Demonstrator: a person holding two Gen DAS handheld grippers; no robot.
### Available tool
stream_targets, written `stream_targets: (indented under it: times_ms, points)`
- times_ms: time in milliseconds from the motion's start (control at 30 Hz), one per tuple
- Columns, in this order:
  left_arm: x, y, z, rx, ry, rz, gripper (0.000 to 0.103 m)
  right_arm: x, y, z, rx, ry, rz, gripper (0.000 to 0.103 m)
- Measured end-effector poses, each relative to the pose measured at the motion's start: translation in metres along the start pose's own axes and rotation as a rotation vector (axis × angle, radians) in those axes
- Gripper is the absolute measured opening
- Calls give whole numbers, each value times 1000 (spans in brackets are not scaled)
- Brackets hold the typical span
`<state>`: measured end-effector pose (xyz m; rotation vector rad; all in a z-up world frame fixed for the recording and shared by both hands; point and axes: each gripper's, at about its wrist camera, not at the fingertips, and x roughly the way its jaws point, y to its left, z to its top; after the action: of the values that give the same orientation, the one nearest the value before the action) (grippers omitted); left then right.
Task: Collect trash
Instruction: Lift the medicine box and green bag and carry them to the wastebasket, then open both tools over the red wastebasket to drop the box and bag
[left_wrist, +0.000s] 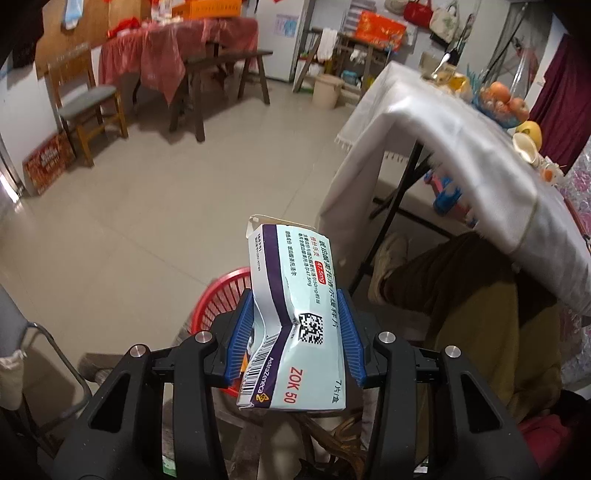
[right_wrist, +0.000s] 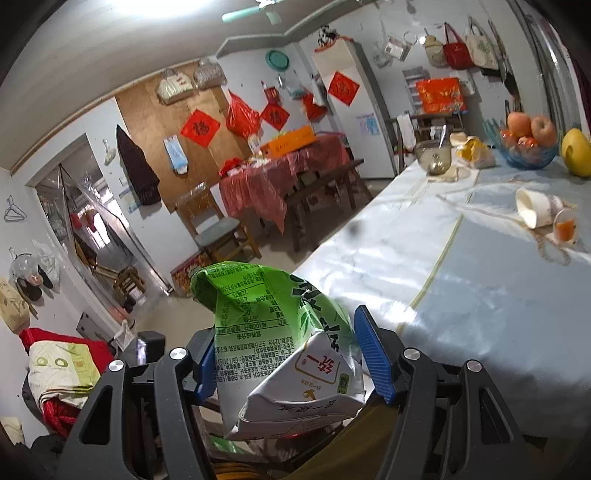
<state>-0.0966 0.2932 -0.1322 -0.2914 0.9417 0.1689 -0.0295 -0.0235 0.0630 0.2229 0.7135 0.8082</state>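
Left gripper (left_wrist: 299, 339): pads pinch the dented pill box (left_wrist: 291, 317), carried over the red basket (left_wrist: 221, 299) for dropping.
Right gripper (right_wrist: 288, 354): jaws half-wide, clamping the crumpled green carton (right_wrist: 280, 339) beside the table (right_wrist: 480, 295), probably awaiting its turn.
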Motion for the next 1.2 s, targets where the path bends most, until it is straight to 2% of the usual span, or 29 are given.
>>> stream_targets:
  times_ms: [67,200,467,733,933,1200]
  points:
    - [14,6,-4,-18,31,-8,47,7,2,-2,2,20,7,65]
    - [19,14,-7,-53,30,7,76,15,5,-3,-4,42,9,65]
    - [-9,26,6,-77,-77,123,91,36,16,-10,-26,97,31,65]
    - [-41,50,16,-119,-169,242,96,84,39,-32,-73,231,70,65]
    - [-52,69,17,-163,-189,266,96,130,57,-46,-111,335,95,65]
    - [-56,89,16,-220,-197,254,96,201,93,-60,-210,443,88,65]
